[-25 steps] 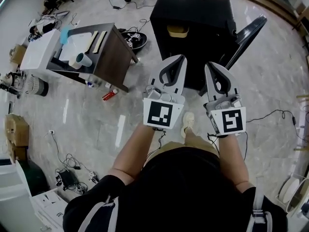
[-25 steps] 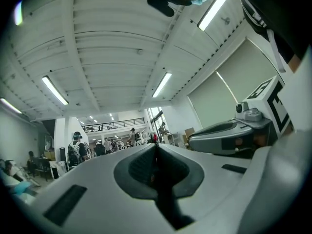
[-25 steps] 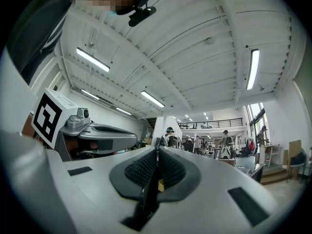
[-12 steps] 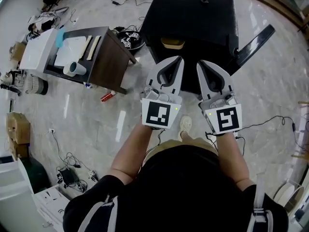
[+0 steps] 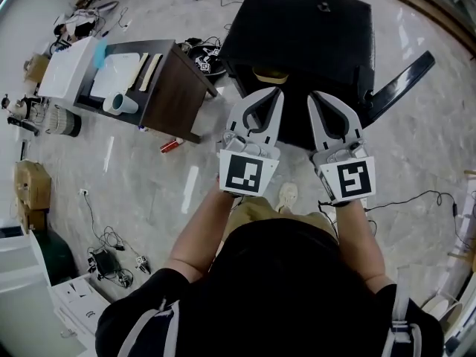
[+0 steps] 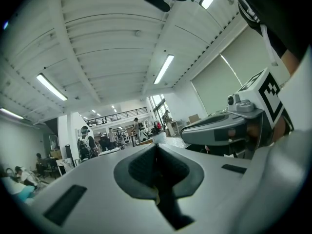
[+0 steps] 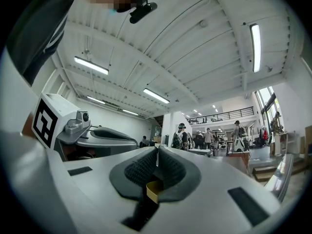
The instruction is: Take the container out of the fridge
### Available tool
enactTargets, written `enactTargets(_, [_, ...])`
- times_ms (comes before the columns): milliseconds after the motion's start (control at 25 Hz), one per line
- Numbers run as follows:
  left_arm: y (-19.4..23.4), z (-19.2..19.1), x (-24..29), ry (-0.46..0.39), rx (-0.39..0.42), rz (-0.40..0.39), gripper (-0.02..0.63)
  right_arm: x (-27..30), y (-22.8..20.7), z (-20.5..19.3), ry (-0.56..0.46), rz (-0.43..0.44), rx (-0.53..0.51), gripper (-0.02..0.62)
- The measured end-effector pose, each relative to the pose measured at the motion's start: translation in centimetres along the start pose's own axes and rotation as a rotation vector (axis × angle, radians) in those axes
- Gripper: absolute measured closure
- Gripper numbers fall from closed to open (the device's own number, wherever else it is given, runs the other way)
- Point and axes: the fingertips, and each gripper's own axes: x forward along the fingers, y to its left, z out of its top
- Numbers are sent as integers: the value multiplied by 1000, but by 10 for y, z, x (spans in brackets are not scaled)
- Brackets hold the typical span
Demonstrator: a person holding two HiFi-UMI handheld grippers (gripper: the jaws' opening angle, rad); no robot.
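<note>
Container (image 5: 271,74): sat inside open fridge (image 5: 297,21), untouched. Left gripper (image 5: 272,95) and right gripper (image 5: 320,99): jaws pressed together, empty, before the fridge. Removal not yet begun.

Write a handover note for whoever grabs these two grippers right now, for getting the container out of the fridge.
Left gripper: jaws together, holding nothing, held in the air in front of the fridge.
Right gripper: jaws together, holding nothing, beside the left one.
Things: the black fridge stands on the floor ahead, and its door is swung open to the right. The tan container sits inside, just past the tip of the left gripper.
Done: the door is open.
Left: open a gripper, reach in, grip the container and lift it out. Neither gripper touches it yet.
</note>
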Motion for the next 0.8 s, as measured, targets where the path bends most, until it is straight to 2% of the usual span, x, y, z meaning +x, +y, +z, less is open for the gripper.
enactTargets(360, [1, -5, 5, 9, 6, -5, 583, -1, -8, 7, -36, -17, 24, 554])
enactTargets(560, [5, -7, 9, 9, 4, -8, 583, -3, -9, 2, -7, -19, 0, 554])
enactTargets(720, [6, -25, 13, 97, 3, -39, 583, 0, -13, 0, 0, -33, -2, 554])
enactTargets(800, [4, -38, 17, 133, 35, -66, 583, 1, -15, -2, 4, -37, -2, 554])
